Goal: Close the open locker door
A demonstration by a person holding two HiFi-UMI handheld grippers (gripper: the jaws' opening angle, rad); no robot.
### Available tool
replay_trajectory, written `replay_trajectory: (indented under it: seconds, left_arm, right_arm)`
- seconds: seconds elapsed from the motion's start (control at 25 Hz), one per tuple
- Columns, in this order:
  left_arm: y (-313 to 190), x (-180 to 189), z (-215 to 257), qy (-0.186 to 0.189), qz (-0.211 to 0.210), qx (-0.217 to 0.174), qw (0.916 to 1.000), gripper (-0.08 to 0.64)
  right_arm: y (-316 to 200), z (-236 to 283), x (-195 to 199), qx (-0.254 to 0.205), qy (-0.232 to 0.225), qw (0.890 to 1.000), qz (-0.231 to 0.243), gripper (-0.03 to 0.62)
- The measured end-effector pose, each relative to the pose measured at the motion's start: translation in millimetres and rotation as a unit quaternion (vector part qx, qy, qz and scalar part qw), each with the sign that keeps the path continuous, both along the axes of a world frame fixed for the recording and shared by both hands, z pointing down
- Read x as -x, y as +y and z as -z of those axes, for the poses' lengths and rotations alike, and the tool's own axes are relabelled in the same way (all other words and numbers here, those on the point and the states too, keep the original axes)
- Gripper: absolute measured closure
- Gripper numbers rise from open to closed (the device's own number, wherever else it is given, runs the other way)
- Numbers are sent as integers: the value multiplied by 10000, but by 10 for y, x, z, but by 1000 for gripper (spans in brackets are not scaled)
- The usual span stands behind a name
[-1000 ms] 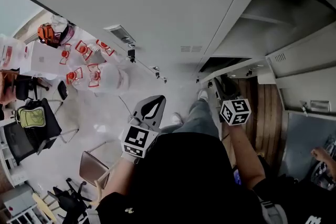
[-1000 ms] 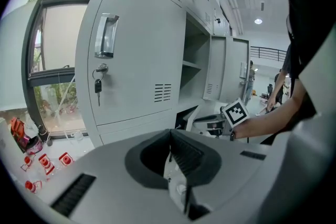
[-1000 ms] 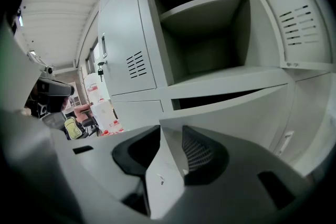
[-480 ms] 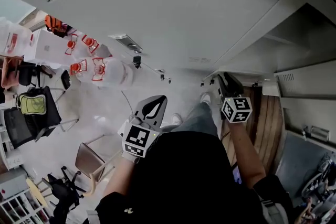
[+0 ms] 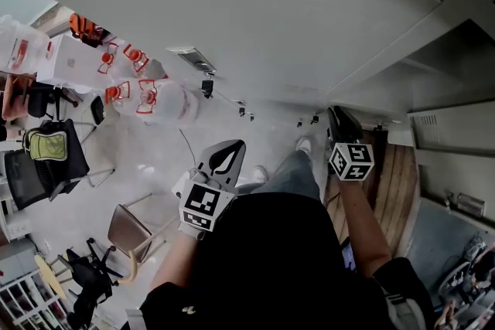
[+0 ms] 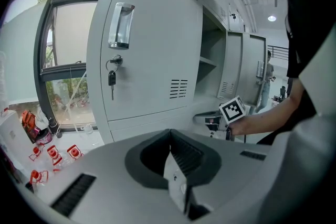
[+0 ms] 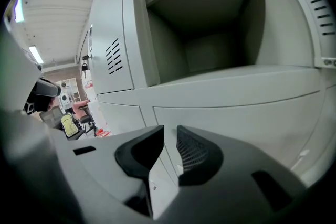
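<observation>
The open locker compartment (image 7: 210,29) with its shelf fills the right gripper view. Its open door (image 7: 310,29), grey with vent slots, stands at the right edge. My right gripper (image 7: 169,136) points at the panels just below that opening. Its jaws are closing, a narrow gap is left, and nothing is between them. In the head view the right gripper (image 5: 338,121) sits at the foot of the lockers (image 5: 255,19). My left gripper (image 5: 223,160) is held lower, off the lockers, and is shut on nothing. From the left gripper (image 6: 169,136) I see the open compartment (image 6: 210,60) to the right.
A closed locker door (image 6: 147,50) with a handle and a hanging key (image 6: 112,78) faces the left gripper. Plastic jugs with red labels (image 5: 143,98), chairs (image 5: 128,232) and a backpack (image 5: 45,144) stand on the floor at the left. A wooden panel (image 5: 394,182) lies at the right.
The head view has swung left, so the open compartment now sits farther right. The right gripper has edged up towards the lockers. The left gripper has hardly moved.
</observation>
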State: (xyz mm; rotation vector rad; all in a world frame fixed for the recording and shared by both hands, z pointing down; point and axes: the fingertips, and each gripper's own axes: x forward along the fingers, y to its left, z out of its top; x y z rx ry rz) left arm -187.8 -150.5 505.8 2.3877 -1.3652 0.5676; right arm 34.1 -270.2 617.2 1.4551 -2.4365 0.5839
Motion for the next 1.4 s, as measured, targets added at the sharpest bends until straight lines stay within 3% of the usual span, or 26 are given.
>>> replay_trajectory:
  seconds: [0.4, 0.68, 1.08, 1.4]
  left_arm:
    - [58, 21, 58, 88, -54, -82, 9999, 537]
    - [167, 18, 78, 236, -272, -183, 9992, 537]
    - [379, -151, 137, 482, -950, -324, 9938, 537]
    - [493, -584, 80, 651, -1738, -268, 9823, 537]
  right_arm:
    - [77, -2, 10, 311, -160, 9993, -95, 503]
    - [345, 115, -30, 247, -105, 9992, -292, 503]
    - [945, 430, -196, 17, -88, 9970, -769, 503]
    - [1514, 683, -433, -127, -144, 9937, -1103, 503]
